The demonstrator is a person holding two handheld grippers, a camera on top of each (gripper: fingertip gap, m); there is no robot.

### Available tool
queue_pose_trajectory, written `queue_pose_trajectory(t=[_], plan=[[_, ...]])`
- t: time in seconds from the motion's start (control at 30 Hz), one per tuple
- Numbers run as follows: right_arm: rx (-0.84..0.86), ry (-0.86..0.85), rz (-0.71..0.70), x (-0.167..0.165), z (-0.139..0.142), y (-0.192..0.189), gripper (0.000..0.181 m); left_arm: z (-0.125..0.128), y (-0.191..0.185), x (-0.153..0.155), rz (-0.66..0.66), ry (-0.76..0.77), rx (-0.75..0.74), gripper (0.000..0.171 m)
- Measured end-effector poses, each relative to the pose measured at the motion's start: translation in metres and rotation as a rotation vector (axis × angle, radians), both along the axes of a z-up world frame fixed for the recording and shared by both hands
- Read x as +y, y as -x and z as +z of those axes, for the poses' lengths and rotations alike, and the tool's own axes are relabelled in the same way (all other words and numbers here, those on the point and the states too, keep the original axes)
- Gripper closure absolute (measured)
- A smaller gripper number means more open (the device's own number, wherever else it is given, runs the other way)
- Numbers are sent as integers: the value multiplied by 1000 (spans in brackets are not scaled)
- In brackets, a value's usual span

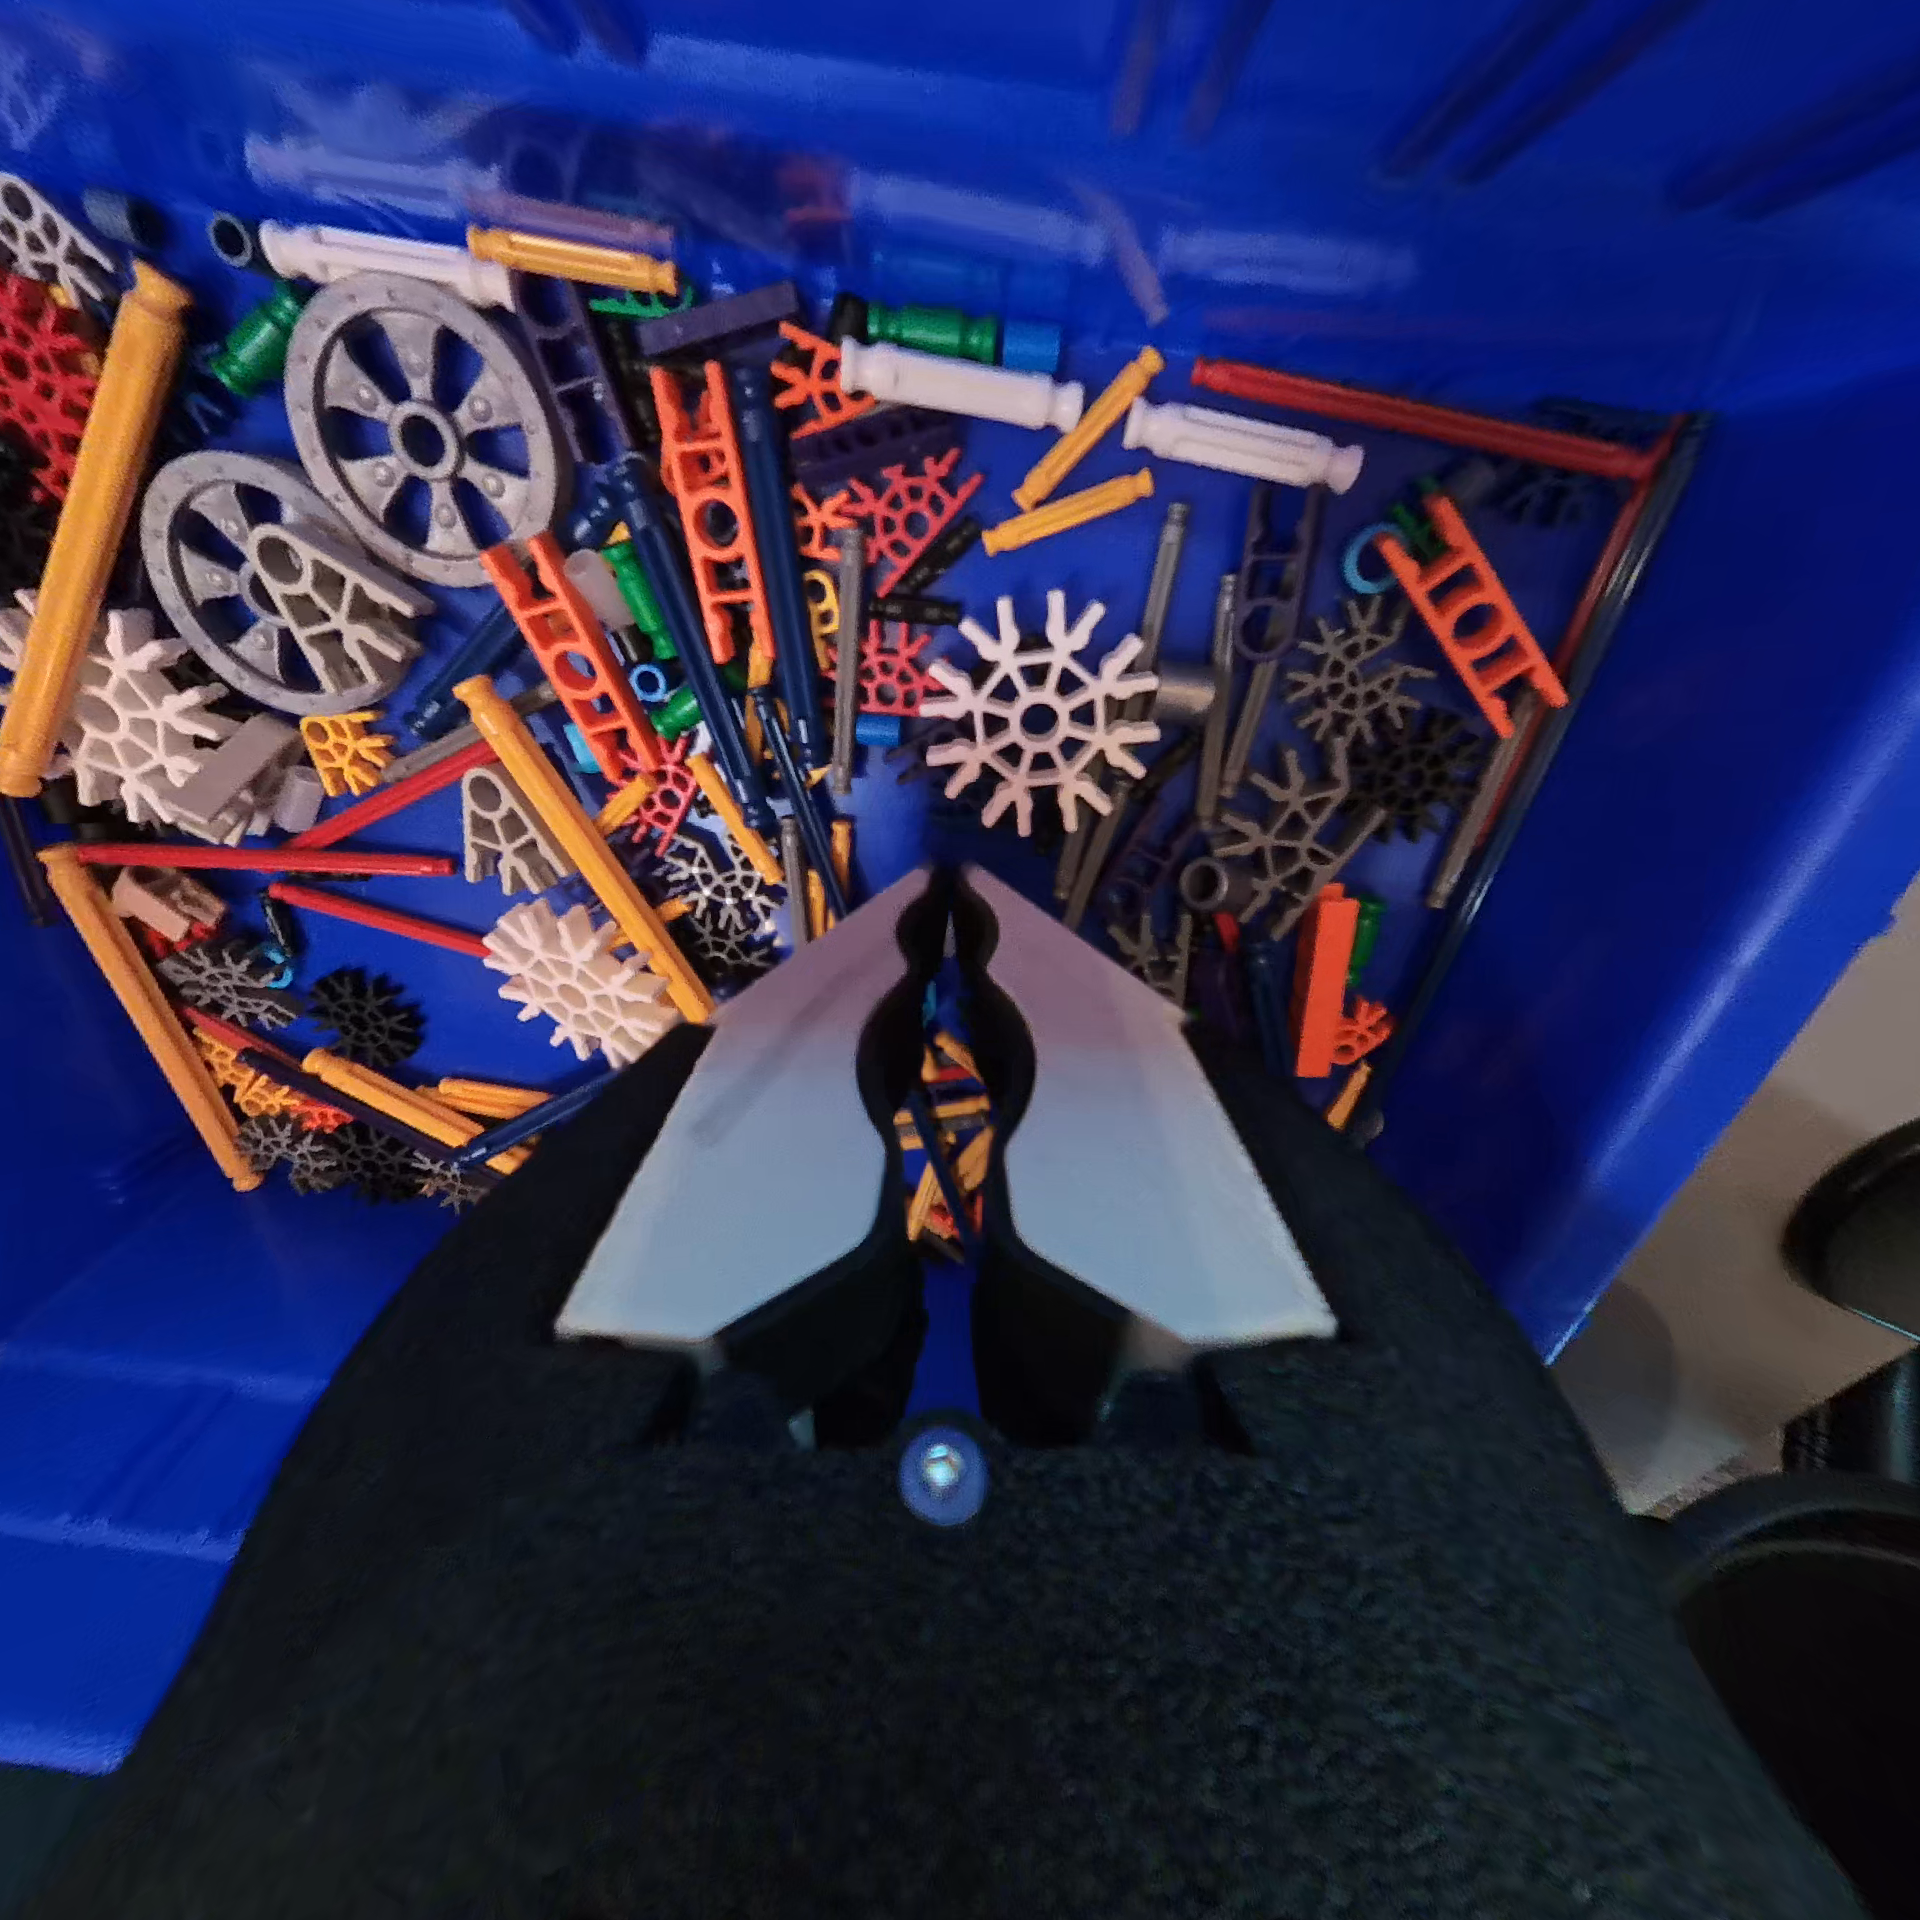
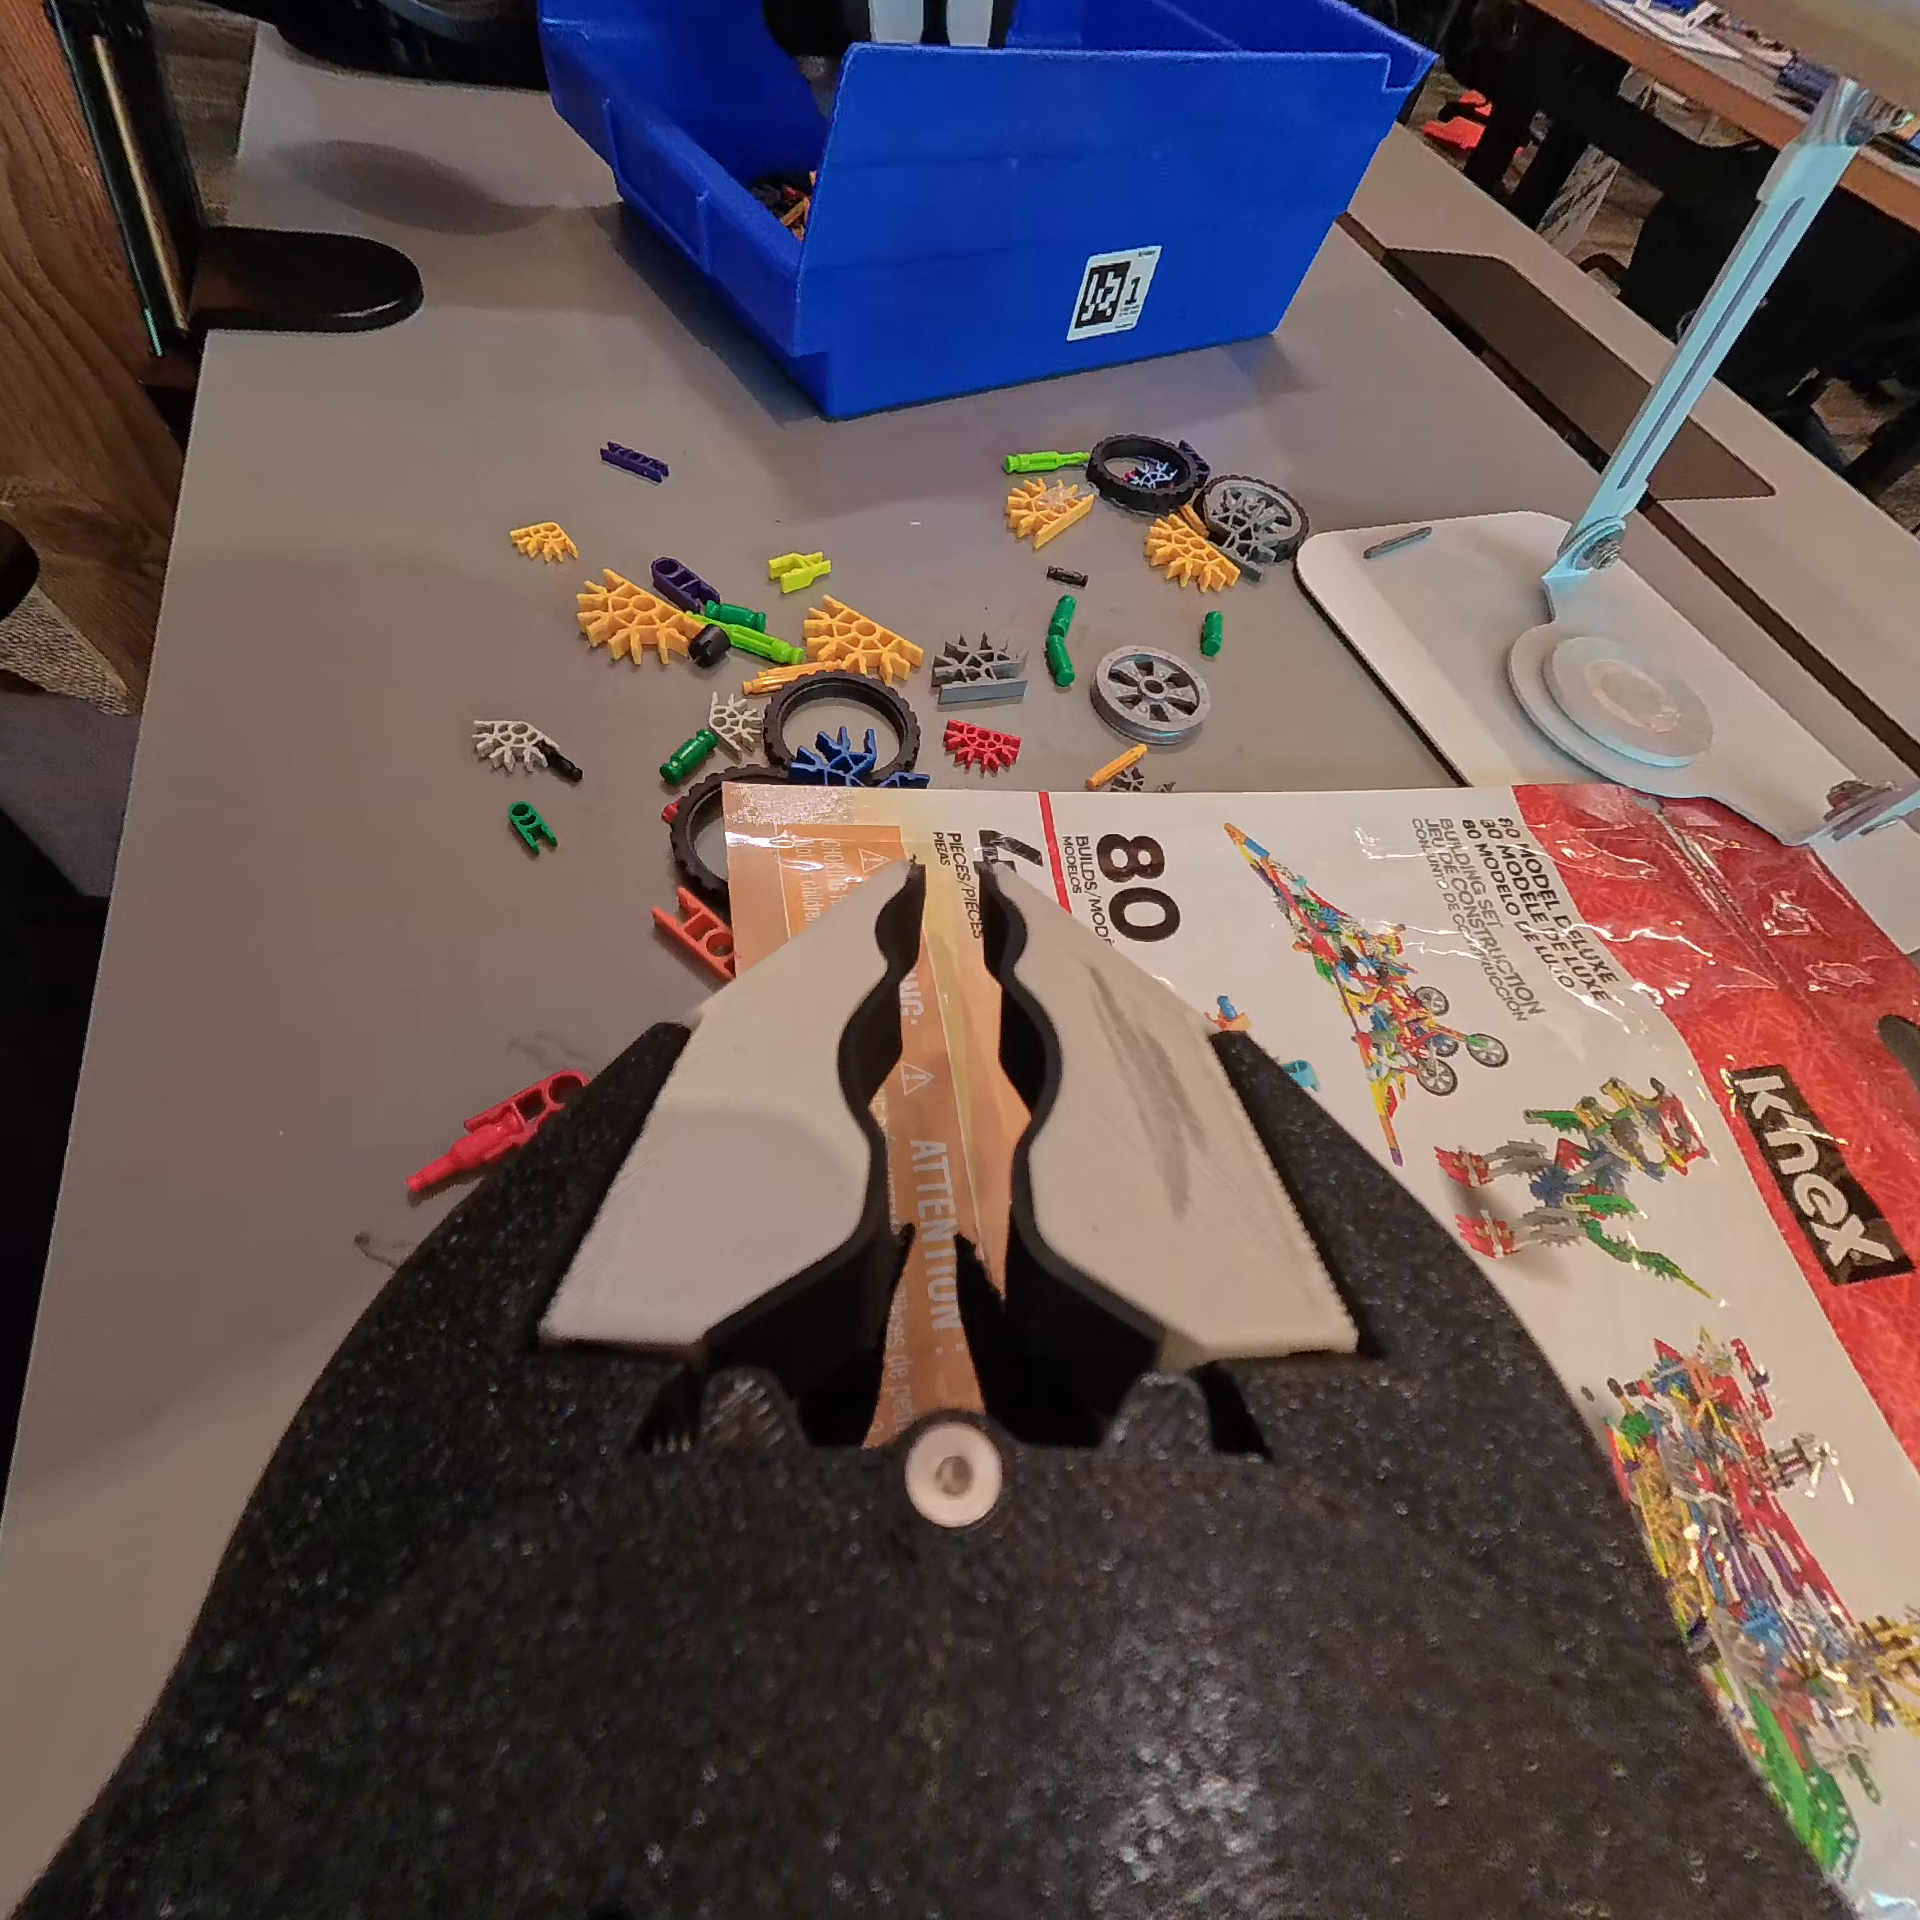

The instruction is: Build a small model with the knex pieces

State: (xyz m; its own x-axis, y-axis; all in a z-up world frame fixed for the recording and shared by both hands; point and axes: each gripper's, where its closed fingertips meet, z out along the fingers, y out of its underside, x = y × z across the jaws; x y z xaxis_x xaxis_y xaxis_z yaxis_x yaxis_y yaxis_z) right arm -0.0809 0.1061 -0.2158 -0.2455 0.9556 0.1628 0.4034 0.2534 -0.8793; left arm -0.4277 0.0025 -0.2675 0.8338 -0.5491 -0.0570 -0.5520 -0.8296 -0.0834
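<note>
**Inspector:** Your left gripper (image 1: 943, 883) sits inside the blue bin (image 1: 1558, 935), above its floor. The fingers are together at the tips, and I see nothing clamped between them. Do you agree?

**Operator:** Agreed. What lies closest to it?

**Inspector:** The tips point just beside a white snowflake connector (image 1: 1039, 715), with a second white connector (image 1: 577, 977) to the left of your fingers. Two grey wheels (image 1: 426, 431) rest near the far left of the bin floor, among orange ladder pieces (image 1: 717, 509), yellow rods (image 1: 88, 520), red rods (image 1: 1423, 416) and white rods (image 1: 961, 382). The picture is somewhat blurred toward the bin walls.

**Operator:** And my right side?

**Inspector:** Your right gripper (image 2: 951, 878) hovers over the near edge of a printed plastic bag (image 2: 1455, 1091) lying flat on the grey table (image 2: 312, 935). The fingers stand slightly apart. I cannot tell whether they touch the bag.

**Operator:** What surrounds it?

**Inspector:** Loose pieces are scattered on the table beyond the bag: yellow fan connectors (image 2: 860, 636), a black tyre (image 2: 842, 719), a grey wheel (image 2: 1151, 694), green rods (image 2: 1060, 655) and a red piece (image 2: 499, 1127) near your left finger. The same blue bin (image 2: 1039, 260) stands farther back, bearing a white sticker (image 2: 1114, 293). A pale stand (image 2: 1621, 644) sits to the right on a white board (image 2: 1403, 603).
</note>
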Motion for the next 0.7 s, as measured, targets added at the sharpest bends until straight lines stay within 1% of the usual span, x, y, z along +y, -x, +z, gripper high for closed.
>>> queue_pose_trajectory(t=[0.1,0.17,0.23,0.3,0.37,0.43,0.53,0.67,0.7], plan=[[1,2,-1,0,0,0,172,5,3,-3,19,-8,25,171],[1,0,1,0,0,0,172,11,5,-7,32,2,40,166],[0,-3,3,-1,0,0,172,15,3,-15,39,38,23,162],[-1,-6,5,-1,0,-1,172,15,7,-21,35,76,44,151],[2,-7,4,-1,1,-1,172,12,9,-27,59,127,46,132],[5,-5,1,0,2,-1,172,8,9,-32,54,167,45,132],[7,-4,0,0,2,-1,172,7,3,-25,30,152,31,146],[8,-8,1,0,2,-1,172,7,2,-26,4,153,66,151],[8,-9,0,0,2,-2,172,7,3,-27,-4,153,85,157]])
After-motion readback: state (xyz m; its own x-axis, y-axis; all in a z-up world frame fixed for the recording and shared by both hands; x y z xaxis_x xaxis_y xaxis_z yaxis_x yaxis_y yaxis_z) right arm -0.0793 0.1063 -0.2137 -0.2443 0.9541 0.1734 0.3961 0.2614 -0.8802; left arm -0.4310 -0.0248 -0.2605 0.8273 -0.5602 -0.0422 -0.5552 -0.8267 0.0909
